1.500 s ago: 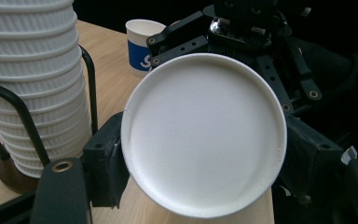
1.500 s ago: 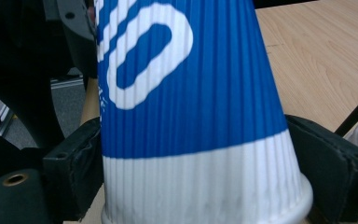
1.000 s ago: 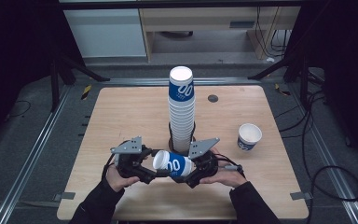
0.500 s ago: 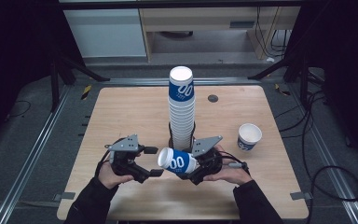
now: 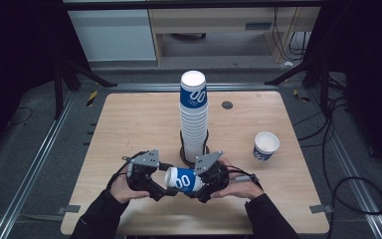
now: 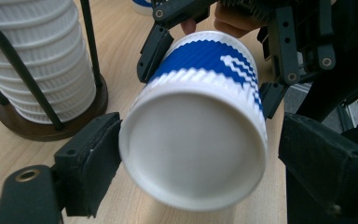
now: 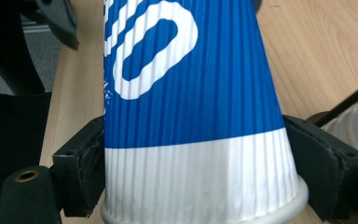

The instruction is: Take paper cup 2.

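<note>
A blue-and-white ribbed paper cup (image 5: pixel 181 180) lies on its side above the table's front, between my two grippers. My right gripper (image 5: pixel 200 184) is shut on it near the rim; in the right gripper view the pads (image 7: pixel 81 163) press both sides of the cup (image 7: pixel 191 93). My left gripper (image 5: pixel 163 187) is open. Its jaws have just been opening, with the cup's closed base (image 6: pixel 193 154) between them: the left pad (image 6: pixel 98 154) is at the cup's edge and the right pad stands apart.
A tall stack of the same cups (image 5: pixel 194 112) stands in a black wire holder (image 5: pixel 185 152) on a round wooden base just behind the grippers. One cup (image 5: pixel 265 145) stands upright at the right. The wooden table (image 5: pixel 129 124) ends close behind the hands.
The left gripper's jaws have spread off the cup's base and the gripper has drawn a little to the left. The right gripper still holds the cup in about the same place.
</note>
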A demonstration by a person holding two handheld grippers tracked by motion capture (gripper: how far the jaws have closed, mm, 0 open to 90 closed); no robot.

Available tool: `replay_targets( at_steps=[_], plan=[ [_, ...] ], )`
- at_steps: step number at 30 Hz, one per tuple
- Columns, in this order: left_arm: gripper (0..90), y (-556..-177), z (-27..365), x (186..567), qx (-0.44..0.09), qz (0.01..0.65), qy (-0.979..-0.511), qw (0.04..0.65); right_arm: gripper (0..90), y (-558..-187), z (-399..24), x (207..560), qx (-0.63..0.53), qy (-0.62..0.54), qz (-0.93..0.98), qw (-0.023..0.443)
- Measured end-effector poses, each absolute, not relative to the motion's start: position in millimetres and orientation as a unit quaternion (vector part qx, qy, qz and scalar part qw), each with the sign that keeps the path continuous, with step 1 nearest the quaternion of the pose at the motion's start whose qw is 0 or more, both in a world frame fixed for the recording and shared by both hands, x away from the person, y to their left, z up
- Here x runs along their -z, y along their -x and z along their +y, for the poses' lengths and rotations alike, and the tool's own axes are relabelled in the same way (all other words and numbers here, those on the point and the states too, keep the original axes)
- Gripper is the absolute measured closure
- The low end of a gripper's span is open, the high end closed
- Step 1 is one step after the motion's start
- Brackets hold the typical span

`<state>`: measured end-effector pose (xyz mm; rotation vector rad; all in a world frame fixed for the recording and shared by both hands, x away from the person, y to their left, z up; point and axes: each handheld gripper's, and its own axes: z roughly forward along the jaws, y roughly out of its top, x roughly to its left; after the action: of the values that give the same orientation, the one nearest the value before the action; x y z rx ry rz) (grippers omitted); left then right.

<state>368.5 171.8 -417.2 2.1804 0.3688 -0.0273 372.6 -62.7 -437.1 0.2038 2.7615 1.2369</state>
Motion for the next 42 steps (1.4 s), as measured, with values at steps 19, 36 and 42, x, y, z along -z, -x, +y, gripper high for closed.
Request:
replay_targets(
  at_steps=[19, 36, 42],
  plan=[
    [25.6, -368, 170, 420, 0.023, 0.145, -0.886, 0.441, 13.5, -371, -58, 440, -0.404, -0.056, 0.912, 0.047],
    [25.7, -379, 192, 419, -0.002, 0.180, -0.870, 0.460, 7.3, -378, -83, 417, -0.462, -0.109, 0.877, 0.068],
    [25.6, -382, 204, 414, -0.013, 0.194, -0.846, 0.496, 7.0, -383, -96, 410, -0.491, -0.141, 0.856, 0.076]
  ],
)
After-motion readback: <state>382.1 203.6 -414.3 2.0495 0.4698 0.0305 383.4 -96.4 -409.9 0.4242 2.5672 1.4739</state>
